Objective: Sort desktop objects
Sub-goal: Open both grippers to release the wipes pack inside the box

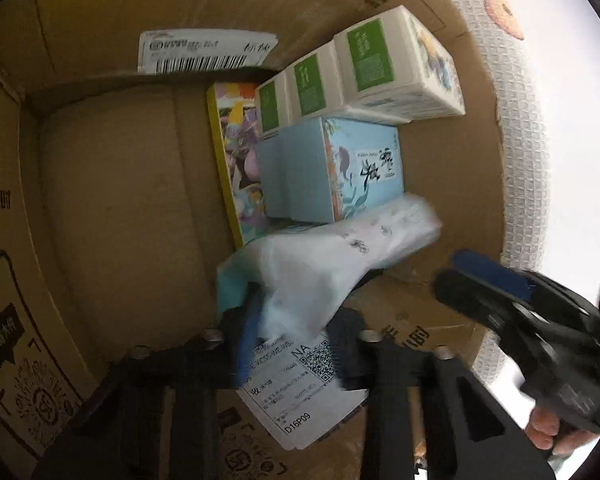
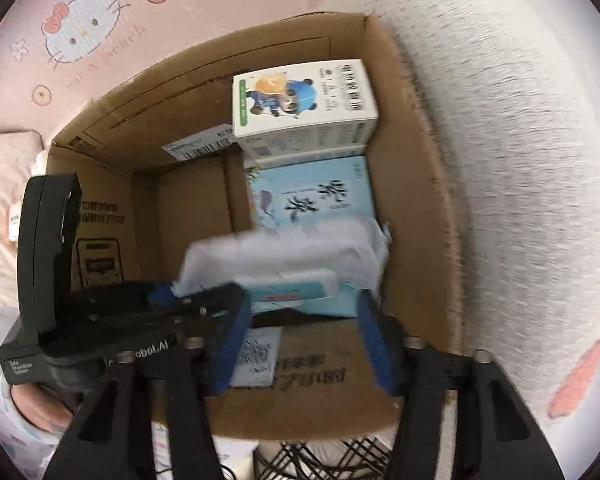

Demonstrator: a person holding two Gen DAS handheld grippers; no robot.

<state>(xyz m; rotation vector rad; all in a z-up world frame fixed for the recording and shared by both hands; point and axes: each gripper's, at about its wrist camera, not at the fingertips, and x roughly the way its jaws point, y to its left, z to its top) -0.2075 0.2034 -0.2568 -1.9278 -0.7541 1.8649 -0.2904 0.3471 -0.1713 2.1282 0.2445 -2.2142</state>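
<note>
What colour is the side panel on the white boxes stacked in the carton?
Green, on the white boxes; clearest in the left wrist view.

Wipes pack (image 2: 288, 264) motion-blurred — print unreadable; yellow-edged book (image 1: 236, 160) half hidden behind boxes.

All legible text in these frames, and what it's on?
"D16P09": white shipping label on the carton's near flap
"NA": same label, beside its QR code
"标快": barcode label on the carton's far wall
"obot.AI": left tool body, first letters hidden
Brush characters on the blue box: not surely readable
White panda box print, carton print, other label lines: too small or blurred
</note>
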